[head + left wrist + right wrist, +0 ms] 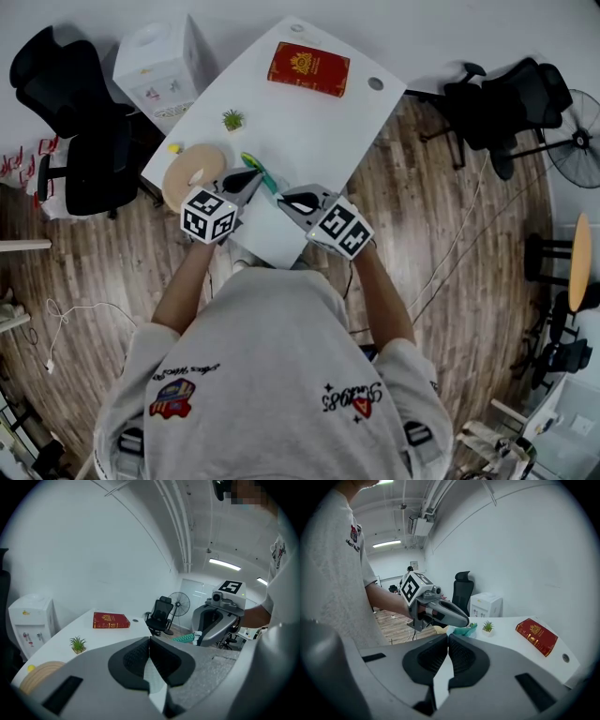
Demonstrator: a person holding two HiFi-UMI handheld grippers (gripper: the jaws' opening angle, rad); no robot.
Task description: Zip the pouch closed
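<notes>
Teal pouch (259, 172): lies on the white table (309, 131), close to the table's near edge, between the tips of the two grippers; its zip cannot be made out.
Left gripper (149, 641): jaws pressed together with nothing in them, and only tabletop shows through the slit. Its tip is over the table right at the pouch; whether it touches is unclear.
Right gripper (448, 639): also clenched and empty, pads meeting. It hangs over the table's near edge, just beside the pouch's nearer end.
Red book (308, 68): flat at the table's far end.
Small potted plant (232, 119): on the table toward its left edge, farther in than the pouch.
Round tan disc (183, 183): at the table's left edge, near the near corner.
Small yellow thing (174, 148): on the table's left edge, between plant and disc.
White water dispenser (159, 66): stands off the table's far left side.
Black office chair (80, 131): left of the table.
Wood floor (441, 234): planks all round the table.
Person: grey T-shirt, forearms reaching over the table's near edge.
</notes>
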